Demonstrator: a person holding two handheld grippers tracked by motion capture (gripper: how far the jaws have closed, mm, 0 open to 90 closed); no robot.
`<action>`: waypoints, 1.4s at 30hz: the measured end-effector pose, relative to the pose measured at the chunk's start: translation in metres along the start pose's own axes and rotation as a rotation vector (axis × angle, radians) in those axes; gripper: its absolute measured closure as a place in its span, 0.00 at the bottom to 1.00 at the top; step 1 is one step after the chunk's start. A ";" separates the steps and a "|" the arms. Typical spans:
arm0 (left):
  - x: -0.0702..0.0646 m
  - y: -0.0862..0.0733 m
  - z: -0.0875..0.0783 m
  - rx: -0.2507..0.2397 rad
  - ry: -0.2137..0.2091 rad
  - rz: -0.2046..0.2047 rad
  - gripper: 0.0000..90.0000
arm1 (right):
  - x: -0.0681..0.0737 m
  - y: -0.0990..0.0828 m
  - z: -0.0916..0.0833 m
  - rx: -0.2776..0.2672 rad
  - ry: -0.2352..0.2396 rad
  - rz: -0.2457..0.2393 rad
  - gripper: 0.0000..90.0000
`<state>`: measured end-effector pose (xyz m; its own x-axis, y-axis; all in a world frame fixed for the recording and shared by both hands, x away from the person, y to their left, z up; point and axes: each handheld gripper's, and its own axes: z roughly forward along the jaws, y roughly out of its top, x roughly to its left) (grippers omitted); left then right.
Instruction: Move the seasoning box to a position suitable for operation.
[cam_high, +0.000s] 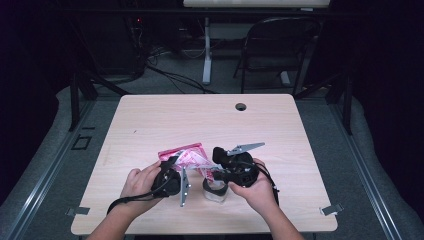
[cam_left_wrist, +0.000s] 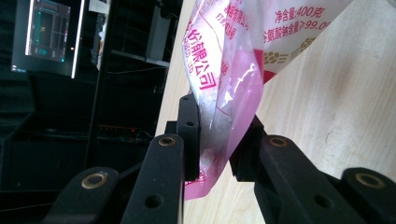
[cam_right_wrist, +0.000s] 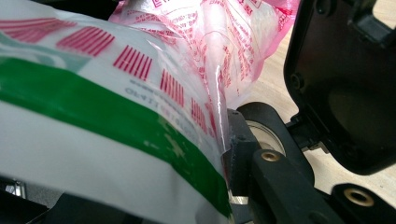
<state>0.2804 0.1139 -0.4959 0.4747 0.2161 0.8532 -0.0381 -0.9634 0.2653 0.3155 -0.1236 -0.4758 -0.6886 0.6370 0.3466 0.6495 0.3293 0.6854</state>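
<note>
Plastic bag (cam_left_wrist: 233, 79) w/ white granules, pinched.

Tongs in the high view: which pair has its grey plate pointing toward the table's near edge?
The left tongs: their plate points at the table's near edge; the right tongs' slants away rightward.

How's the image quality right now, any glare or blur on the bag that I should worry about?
High view: table evenly lit, surroundings dark, the pink-printed bag small but readable. Left gripper view: bag sharp, slight sheen on the plastic, left gripper clear. Right gripper view: bag so close that its green band is blurred; glare along a crease.
</note>
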 end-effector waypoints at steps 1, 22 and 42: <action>0.000 0.000 0.000 0.001 0.001 0.004 0.86 | -0.001 0.000 -0.001 0.004 0.000 -0.002 0.93; 0.000 0.004 -0.002 0.011 0.067 0.059 0.86 | -0.003 -0.004 -0.011 -0.017 -0.007 -0.007 0.99; -0.002 0.006 -0.006 0.013 0.110 0.099 0.86 | 0.001 -0.011 -0.008 -0.044 -0.045 -0.051 1.00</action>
<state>0.2740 0.1083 -0.4934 0.3698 0.1349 0.9193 -0.0688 -0.9827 0.1719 0.3049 -0.1323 -0.4783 -0.7044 0.6514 0.2820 0.5986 0.3316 0.7292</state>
